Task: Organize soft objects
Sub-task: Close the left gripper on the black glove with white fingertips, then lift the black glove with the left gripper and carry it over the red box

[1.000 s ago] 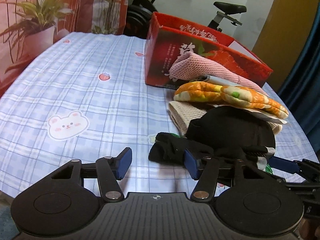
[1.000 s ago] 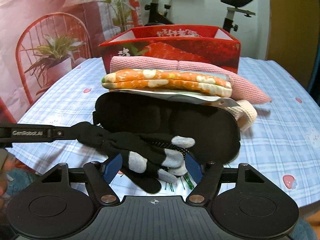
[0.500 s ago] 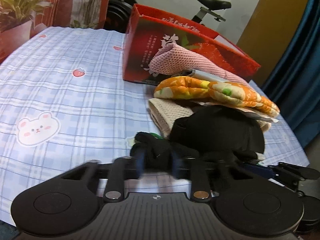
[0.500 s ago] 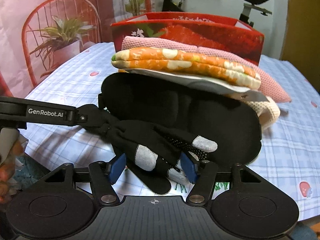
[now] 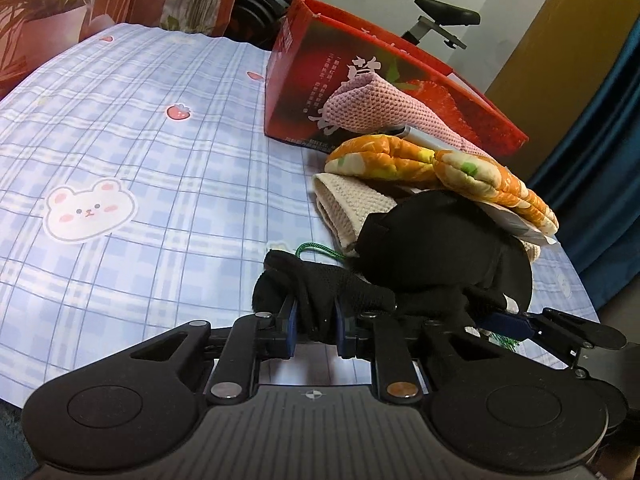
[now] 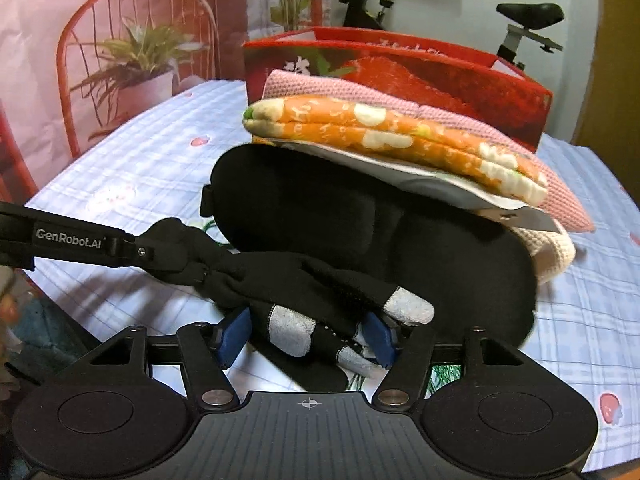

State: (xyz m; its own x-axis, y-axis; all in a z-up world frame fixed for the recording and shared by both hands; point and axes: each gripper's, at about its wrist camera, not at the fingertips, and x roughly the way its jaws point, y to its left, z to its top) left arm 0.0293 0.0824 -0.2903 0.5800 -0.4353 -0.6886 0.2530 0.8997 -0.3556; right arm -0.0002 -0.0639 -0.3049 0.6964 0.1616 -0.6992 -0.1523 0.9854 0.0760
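A black glove (image 5: pixel 320 292) with grey fingertips (image 6: pixel 292 328) lies at the table's near edge. My left gripper (image 5: pixel 314 330) is shut on its cuff end. My right gripper (image 6: pixel 308 338) straddles its finger end with the jaws partly closed around it, and it also shows in the left wrist view (image 5: pixel 504 326). Behind the glove a black eye mask (image 6: pixel 360 216) leans on a pile: an orange quilted mitt (image 6: pixel 400 140), a pink knitted cloth (image 6: pixel 360 92) and a cream knitted cloth (image 5: pixel 348 204).
A red strawberry box (image 6: pixel 440 76) stands open behind the pile. The table has a blue checked cloth (image 5: pixel 140 140). A green cord (image 5: pixel 316 249) lies by the glove. A red chair (image 6: pixel 132 44) and plants stand at the far left, an exercise bike behind.
My left gripper has moved in and shut on the glove's cuff. My right gripper's jaws have narrowed around the glove's fingers, and both views have moved closer to the pile.
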